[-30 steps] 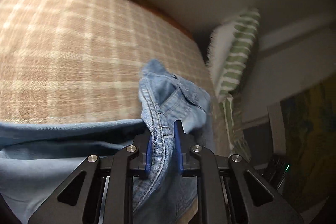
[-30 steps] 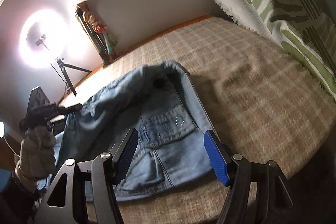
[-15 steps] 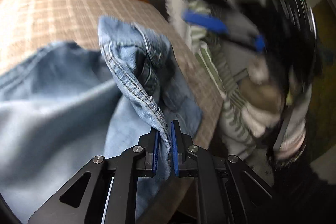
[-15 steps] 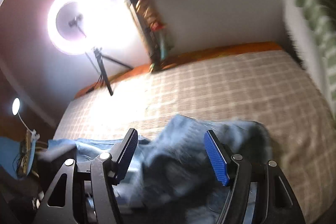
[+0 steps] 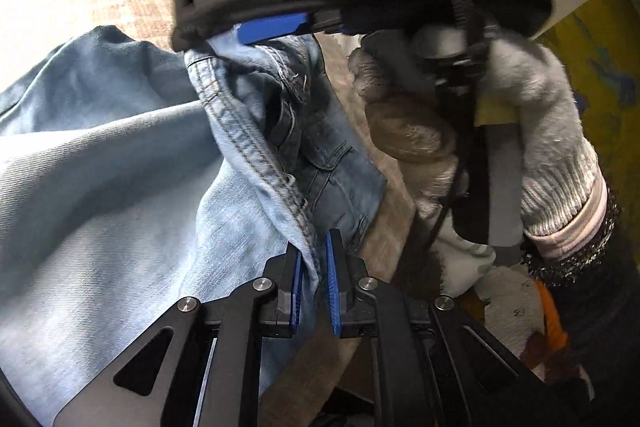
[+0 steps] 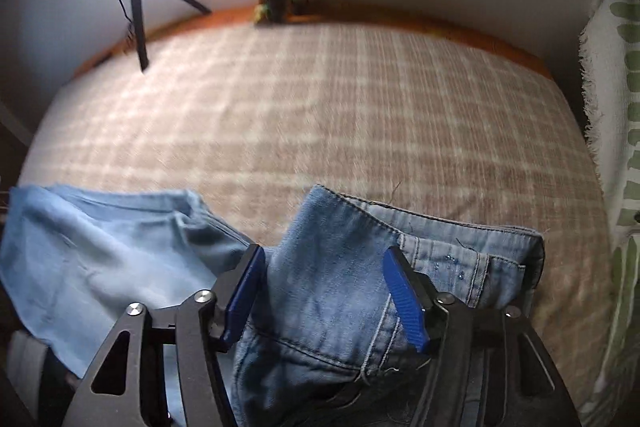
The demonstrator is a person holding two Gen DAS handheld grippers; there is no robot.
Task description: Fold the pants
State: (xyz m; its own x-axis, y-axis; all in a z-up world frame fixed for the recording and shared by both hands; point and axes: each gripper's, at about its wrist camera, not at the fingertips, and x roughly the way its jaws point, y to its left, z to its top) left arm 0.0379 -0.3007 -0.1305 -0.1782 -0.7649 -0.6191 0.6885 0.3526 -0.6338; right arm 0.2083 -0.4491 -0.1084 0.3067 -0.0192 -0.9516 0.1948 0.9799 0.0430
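So the pants (image 5: 120, 179), a pair of light blue jeans, are sprawled over the near part of the bed (image 6: 320, 115), on the checked cover, legs trailing off toward 9 o'clock and the waistband end bunched up at about 5 o'clock from where I'm standing. Starting on the left: the left tool (image 5: 313, 283) is clamped tight on a stitched edge of the denim, pads pinching the seam, and it's holding that edge up off the bed, I'd guess to keep one corner of the waist anchored while the other side gets picked up. Moving right, the right tool (image 6: 328, 291) is aimed steeply down over the waistband, with a thick hump of denim sitting between its blue pads (image 6: 404, 295); its jaws have just been closing in on that fold, but from the right wrist view I still see gaps either side, so I wouldn't call it a grip yet. In the left wrist view the same tool shows up at 12 o'clock, one blue pad right on the top of the bunched cloth, with the gloved right hand (image 5: 500, 131) behind it. Over at 3 o'clock a green-striped pillow (image 6: 624, 107) leans at the bed's edge, well clear. My read: they're getting two matching hold points on the waist to lift and lay one half over the other.
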